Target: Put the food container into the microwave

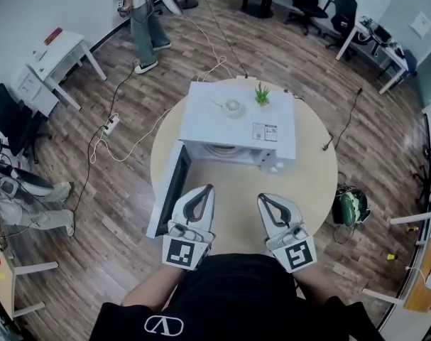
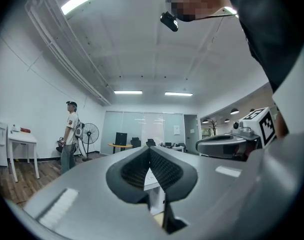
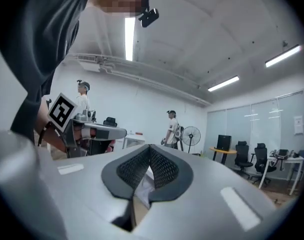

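Seemingly empty, left gripper (image 1: 209,189) and right gripper (image 1: 262,197) jaws sit clenched, facing the microwave (image 1: 238,126), which opens toward them.

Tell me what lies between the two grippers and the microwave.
Only bare tabletop, as the head view shows. The microwave has its open door beside the left gripper, not in the gap. Nothing lies before the right gripper either.

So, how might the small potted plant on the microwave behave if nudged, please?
The potted plant looks small, so it is probably light and easy to slide. It stands near the far edge of the microwave, so a push might topple it off.
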